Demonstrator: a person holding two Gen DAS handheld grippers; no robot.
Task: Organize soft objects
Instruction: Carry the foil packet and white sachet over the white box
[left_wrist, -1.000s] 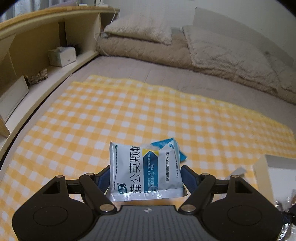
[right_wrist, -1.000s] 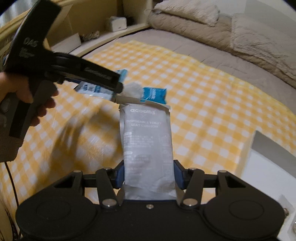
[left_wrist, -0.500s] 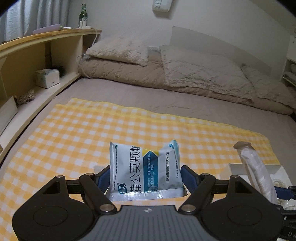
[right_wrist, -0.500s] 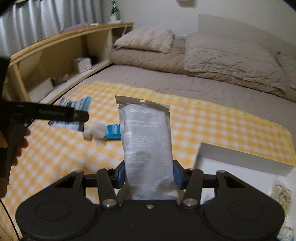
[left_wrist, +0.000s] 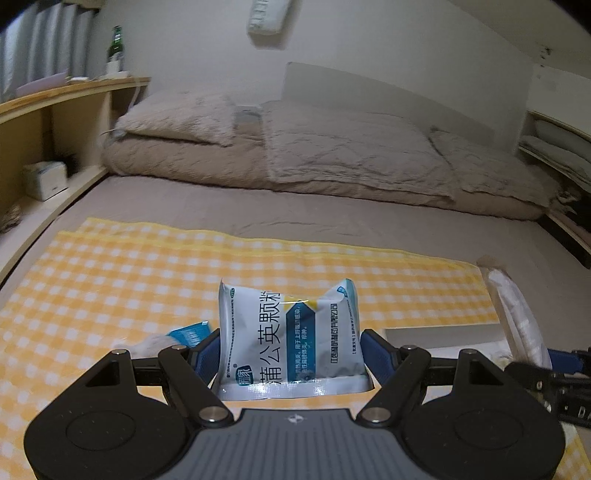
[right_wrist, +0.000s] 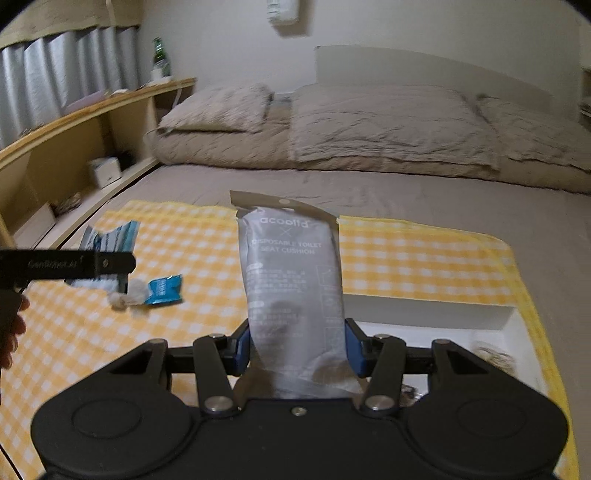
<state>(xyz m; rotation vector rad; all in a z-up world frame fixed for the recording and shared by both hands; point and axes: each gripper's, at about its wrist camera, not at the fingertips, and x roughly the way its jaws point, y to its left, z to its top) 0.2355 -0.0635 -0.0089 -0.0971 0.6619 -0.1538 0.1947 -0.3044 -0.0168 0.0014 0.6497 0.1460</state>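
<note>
My left gripper (left_wrist: 290, 349) is shut on a white and blue medicine sachet (left_wrist: 288, 339) with Chinese print and holds it upright above the yellow checked cloth (left_wrist: 110, 280). My right gripper (right_wrist: 295, 347) is shut on a grey toilet seat cushion packet (right_wrist: 291, 280), held upright above the near edge of a white box (right_wrist: 424, 314). The packet also shows in the left wrist view (left_wrist: 517, 317). A small blue packet (right_wrist: 162, 290) and a white fluffy ball (right_wrist: 125, 297) lie on the cloth, below the left gripper (right_wrist: 103, 264).
The cloth covers a grey bed with beige pillows and a folded quilt (left_wrist: 332, 155) at the far end. A wooden shelf unit (right_wrist: 74, 147) with a tissue box (left_wrist: 46, 181) runs along the left. The white box holds some small items (right_wrist: 491, 360).
Both grippers have risen and tilted up with their packets, so more of the room shows. The right gripper has shifted right, over the white box.
</note>
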